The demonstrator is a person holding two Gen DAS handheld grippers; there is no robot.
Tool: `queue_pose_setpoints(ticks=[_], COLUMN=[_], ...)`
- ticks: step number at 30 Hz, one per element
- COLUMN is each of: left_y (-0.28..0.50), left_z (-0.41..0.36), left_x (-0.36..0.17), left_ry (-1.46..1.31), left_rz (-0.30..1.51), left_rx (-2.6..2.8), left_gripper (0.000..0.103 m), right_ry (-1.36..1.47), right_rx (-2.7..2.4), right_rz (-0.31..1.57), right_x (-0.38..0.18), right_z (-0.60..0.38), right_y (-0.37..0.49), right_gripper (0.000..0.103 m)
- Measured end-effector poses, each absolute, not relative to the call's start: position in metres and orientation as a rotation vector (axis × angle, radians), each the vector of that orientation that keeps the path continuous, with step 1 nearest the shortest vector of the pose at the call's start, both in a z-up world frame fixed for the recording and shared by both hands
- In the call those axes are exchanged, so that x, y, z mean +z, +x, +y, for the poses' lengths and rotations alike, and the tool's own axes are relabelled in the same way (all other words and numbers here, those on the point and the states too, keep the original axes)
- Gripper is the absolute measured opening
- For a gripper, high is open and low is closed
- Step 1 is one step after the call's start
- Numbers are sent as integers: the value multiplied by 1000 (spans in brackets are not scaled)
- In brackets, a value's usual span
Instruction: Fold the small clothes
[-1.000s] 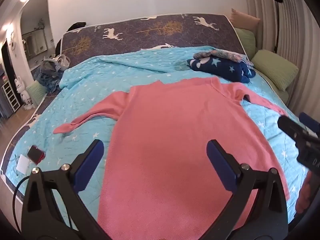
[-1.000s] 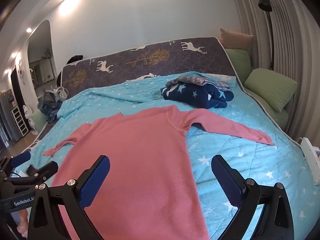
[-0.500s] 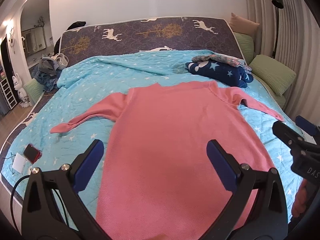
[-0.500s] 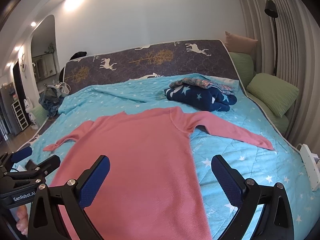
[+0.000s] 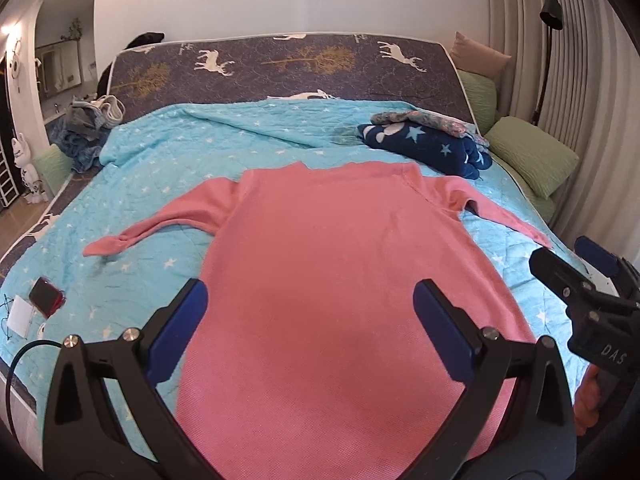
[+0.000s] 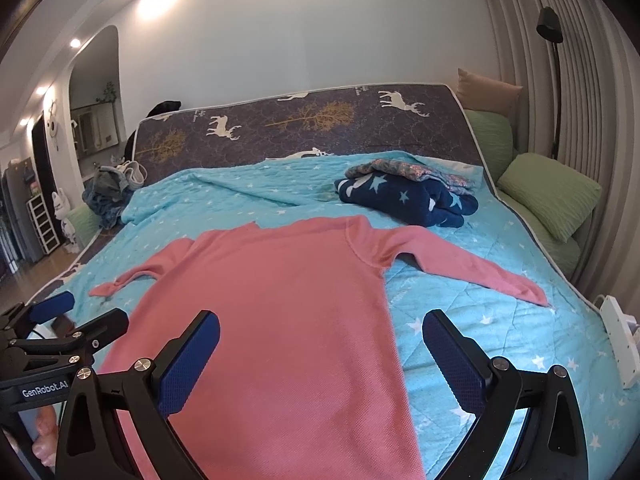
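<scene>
A pink long-sleeved sweater [image 5: 340, 260] [image 6: 272, 288] lies flat on the turquoise star blanket [image 5: 168, 168], collar toward the headboard. Both sleeves are spread out, the left sleeve [image 5: 160, 224] ending in a twisted cuff and the right sleeve [image 6: 472, 272] reaching toward the bed's right side. My left gripper [image 5: 308, 300] hovers open over the sweater's lower body, holding nothing. My right gripper [image 6: 320, 328] is open over the sweater's lower right edge, also with nothing in it. Each gripper shows in the other's view: the right gripper [image 5: 568, 268] at the right edge, the left gripper [image 6: 60, 320] at the left edge.
A folded navy star garment [image 5: 424, 144] [image 6: 408, 196] with a floral piece on top lies at the back right. Green pillows [image 5: 532, 160] line the right side. A red phone [image 5: 46, 296] lies near the bed's left edge, a white power strip [image 6: 620, 336] at the right edge.
Both views have drifted slightly, so the grippers shifted a little over the bed. The jaws stayed open and the sweater has not moved.
</scene>
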State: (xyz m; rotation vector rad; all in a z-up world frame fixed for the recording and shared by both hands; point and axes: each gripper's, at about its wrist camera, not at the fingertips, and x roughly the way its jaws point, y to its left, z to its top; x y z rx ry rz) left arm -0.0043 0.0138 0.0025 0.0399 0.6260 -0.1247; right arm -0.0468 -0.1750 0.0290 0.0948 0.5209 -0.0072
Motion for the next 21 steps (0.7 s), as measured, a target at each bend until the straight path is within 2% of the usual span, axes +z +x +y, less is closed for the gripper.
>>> queue_pose_setpoints(ticks=[21], left_y=[-11], left_z=[9], left_x=[-1], left_ry=[48], left_rz=[622], left_rx=[-128], left_gripper=[102], right_ry=[146], right_rx=[-26], right_rz=[518], right_x=[26], right_z=[-180], right_y=[-53], right_gripper=[103])
